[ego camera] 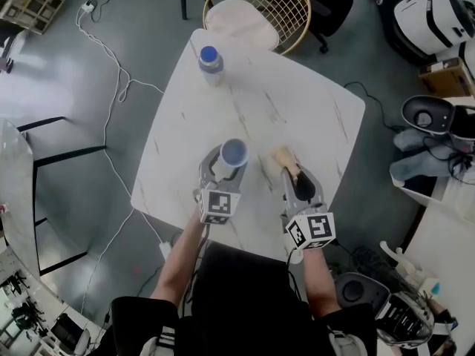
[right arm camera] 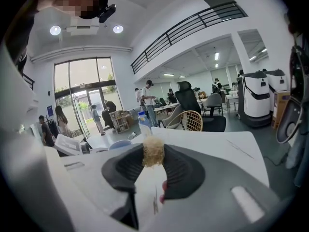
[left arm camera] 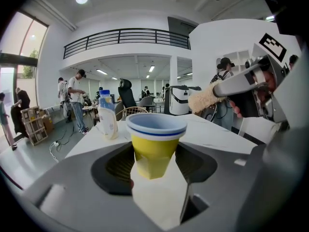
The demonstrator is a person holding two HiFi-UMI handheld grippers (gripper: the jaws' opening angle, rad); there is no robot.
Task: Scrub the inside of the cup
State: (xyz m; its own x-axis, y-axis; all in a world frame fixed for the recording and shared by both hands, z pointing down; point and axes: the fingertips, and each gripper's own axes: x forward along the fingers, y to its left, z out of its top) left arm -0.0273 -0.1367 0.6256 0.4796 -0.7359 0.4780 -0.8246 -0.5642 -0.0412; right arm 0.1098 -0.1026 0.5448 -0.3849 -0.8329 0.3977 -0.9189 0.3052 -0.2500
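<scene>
Over the white table [ego camera: 297, 102], the left gripper [ego camera: 224, 170] is squeezing the yellow cup [ego camera: 234, 153] upright between its jaws, while the right gripper [ego camera: 298, 182] is pinching a tan scrubber [ego camera: 284, 157] near it. A water bottle [ego camera: 211, 64] is sitting toward the far edge.

Open tabletop [ego camera: 297, 110] ahead, bottle [ego camera: 211, 64] at far corner, chair [ego camera: 278, 10] beyond
</scene>
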